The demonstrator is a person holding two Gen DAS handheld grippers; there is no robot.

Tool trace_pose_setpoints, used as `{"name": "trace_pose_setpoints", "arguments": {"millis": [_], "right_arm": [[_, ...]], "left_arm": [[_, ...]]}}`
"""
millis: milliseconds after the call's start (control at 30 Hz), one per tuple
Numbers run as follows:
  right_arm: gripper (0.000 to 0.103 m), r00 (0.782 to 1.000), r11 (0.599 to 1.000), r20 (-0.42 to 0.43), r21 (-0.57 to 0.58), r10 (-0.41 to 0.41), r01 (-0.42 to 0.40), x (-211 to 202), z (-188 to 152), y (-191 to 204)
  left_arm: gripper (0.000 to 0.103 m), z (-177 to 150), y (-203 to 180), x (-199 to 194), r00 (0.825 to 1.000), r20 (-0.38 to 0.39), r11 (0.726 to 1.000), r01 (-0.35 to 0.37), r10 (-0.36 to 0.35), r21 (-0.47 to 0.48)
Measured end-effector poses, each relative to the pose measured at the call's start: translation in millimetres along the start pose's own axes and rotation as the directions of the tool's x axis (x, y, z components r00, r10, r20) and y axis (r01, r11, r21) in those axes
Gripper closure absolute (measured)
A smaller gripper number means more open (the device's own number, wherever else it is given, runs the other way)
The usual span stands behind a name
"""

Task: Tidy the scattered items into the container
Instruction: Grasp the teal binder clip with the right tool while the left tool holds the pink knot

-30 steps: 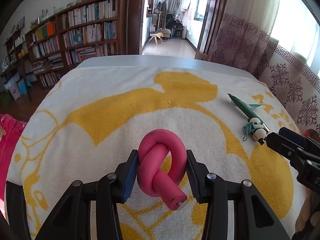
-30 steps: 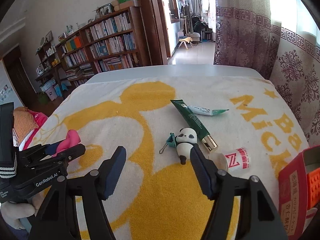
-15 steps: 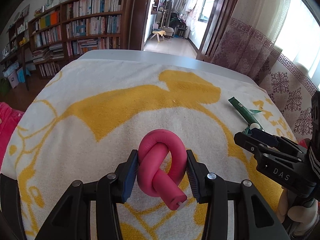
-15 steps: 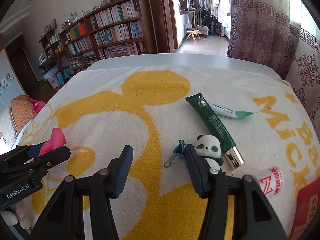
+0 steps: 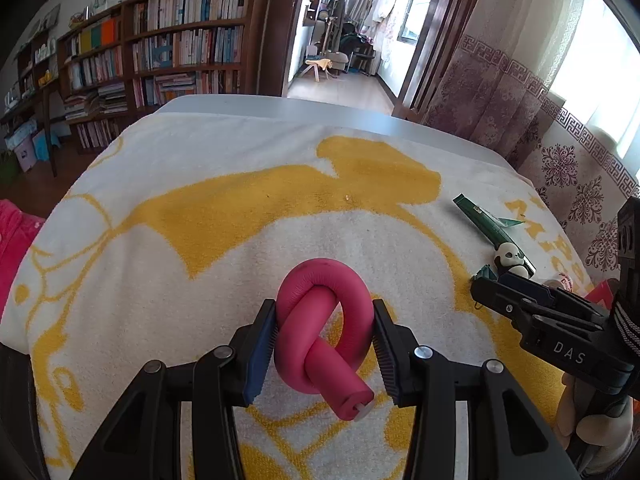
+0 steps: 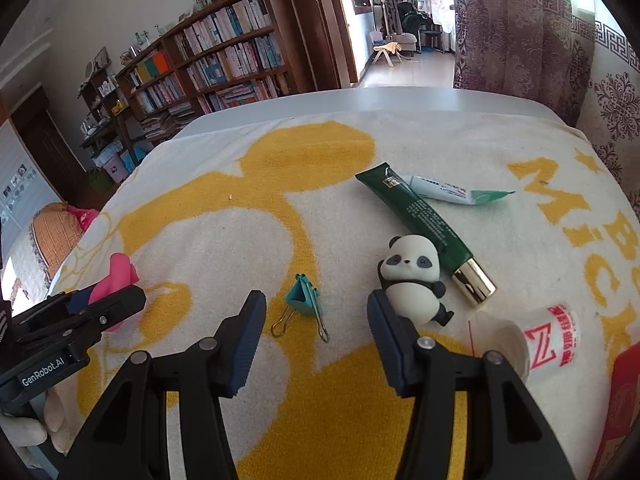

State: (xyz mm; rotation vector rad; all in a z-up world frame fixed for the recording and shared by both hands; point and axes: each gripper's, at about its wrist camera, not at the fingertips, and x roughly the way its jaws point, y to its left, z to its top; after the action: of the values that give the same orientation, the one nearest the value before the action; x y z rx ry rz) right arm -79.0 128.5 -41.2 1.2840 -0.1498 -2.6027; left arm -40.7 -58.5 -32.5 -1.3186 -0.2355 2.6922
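Observation:
My left gripper (image 5: 325, 312) is shut on a pink foam rod tied in a knot (image 5: 316, 344), held just above the yellow-and-white towel (image 5: 240, 240). In the right wrist view my right gripper (image 6: 316, 304) stands open low over the towel. A teal binder clip (image 6: 303, 299) lies between its fingertips, untouched. A panda figure (image 6: 412, 280) lies against the tip of the right finger. Behind the panda are a dark green tube with a gold cap (image 6: 424, 216) and a white-and-green tube (image 6: 448, 192). A red box (image 6: 624, 400) shows at the lower right edge.
A white roll with red print (image 6: 556, 340) lies between the panda and the red box. The left gripper (image 6: 116, 300) with the pink knot shows at the left of the right wrist view. Bookshelves and a curtain stand beyond the table's far edge.
My right gripper has sunk and shifted left, from the panda to the binder clip, and its jaws have narrowed slightly. The left gripper has kept still with the pink knot.

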Motion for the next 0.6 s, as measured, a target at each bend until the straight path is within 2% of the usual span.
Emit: {"name": "trace_pose_setpoints", "arguments": {"millis": [167, 233, 300, 600], "right_arm": [[0.047, 0.999, 0.999, -0.028, -0.044, -0.026, 0.025, 7.8, 1.5, 10.4], [0.062, 0.998, 0.998, -0.028, -0.042, -0.049, 0.048, 6.9, 0.6, 8.7], [0.071, 0.998, 0.998, -0.024, -0.021, -0.058, 0.057, 4.8, -0.3, 3.3], [0.071, 0.999, 0.999, 0.036, 0.033, -0.031, 0.03, -18.4, -1.4, -0.6]], "left_arm": [[0.055, -2.0, -2.6, 2.1, 1.0, -0.011, 1.0, 0.003, -0.003, 0.006], [0.055, -2.9, -4.2, 3.0, 1.0, -0.013, 1.0, 0.003, -0.003, 0.01], [0.055, -3.3, -5.7, 3.1, 1.0, -0.013, 1.0, 0.003, -0.003, 0.014], [0.055, -4.0, -9.9, -1.9, 1.0, 0.0, 1.0, 0.017, -0.017, 0.026]]}}
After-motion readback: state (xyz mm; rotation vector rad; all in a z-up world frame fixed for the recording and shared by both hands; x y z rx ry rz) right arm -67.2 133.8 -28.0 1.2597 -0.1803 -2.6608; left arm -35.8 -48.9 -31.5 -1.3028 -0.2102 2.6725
